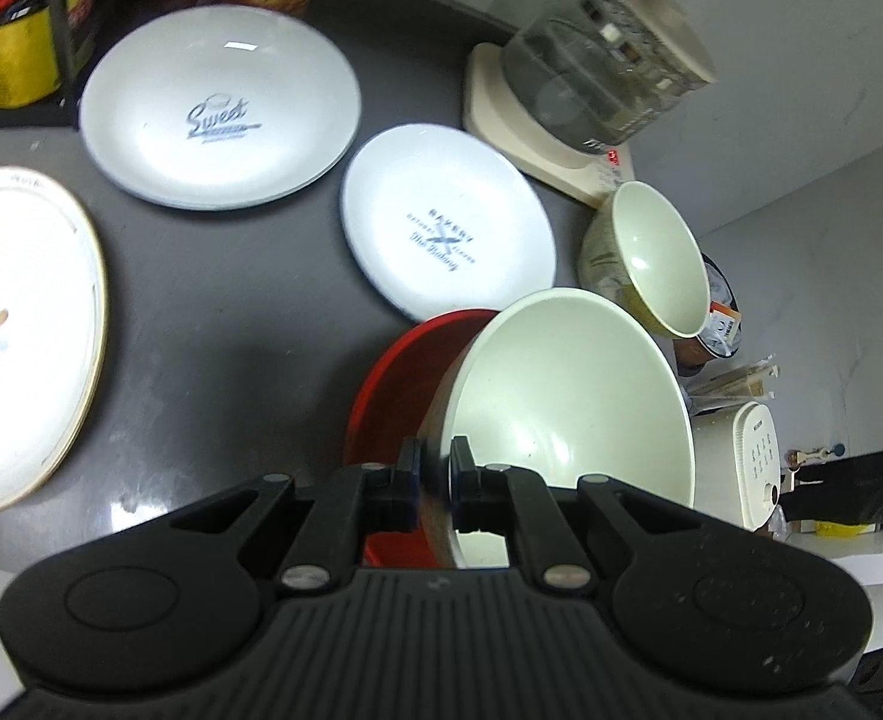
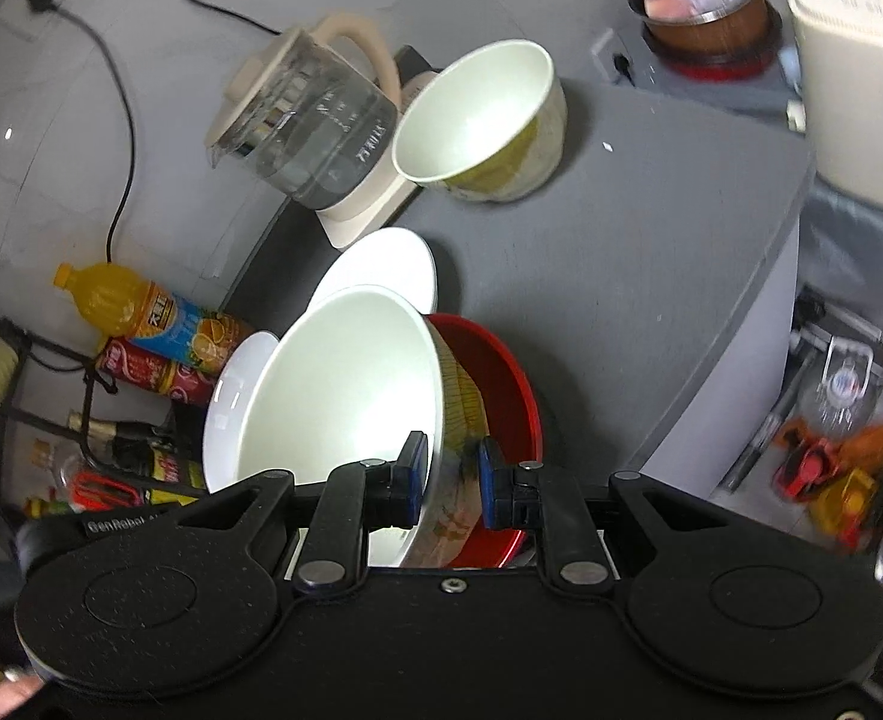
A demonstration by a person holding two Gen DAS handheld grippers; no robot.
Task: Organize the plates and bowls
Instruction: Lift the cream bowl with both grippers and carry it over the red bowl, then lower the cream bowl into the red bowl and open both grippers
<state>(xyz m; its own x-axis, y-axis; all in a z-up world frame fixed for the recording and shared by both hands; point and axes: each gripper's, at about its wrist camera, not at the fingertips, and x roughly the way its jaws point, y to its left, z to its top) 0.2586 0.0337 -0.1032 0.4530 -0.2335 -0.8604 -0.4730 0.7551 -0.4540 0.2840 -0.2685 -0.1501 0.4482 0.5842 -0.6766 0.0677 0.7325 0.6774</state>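
A large cream bowl [image 1: 567,408] hangs tilted over a red bowl [image 1: 393,372] on the dark counter. My left gripper [image 1: 436,468] is shut on its near rim. In the right wrist view the same-looking cream bowl [image 2: 339,396], patterned outside, leans in the red bowl [image 2: 501,372], and my right gripper [image 2: 453,474] is shut on its wall. Neither view shows the other gripper. A smaller cream bowl [image 1: 651,264] [image 2: 477,114] stands farther off. Three plates lie flat: a "Sweet" plate [image 1: 219,108], a smaller printed plate [image 1: 447,228] [image 2: 381,264] and a gold-rimmed plate [image 1: 15,330].
A glass kettle [image 1: 597,72] [image 2: 309,126] on its cream base stands by the wall beside the small bowl. Bottles [image 2: 153,312] crowd the far left. A white cooker [image 2: 849,60] and a lidded tub [image 2: 705,0] sit past the counter's curved edge [image 2: 741,312].
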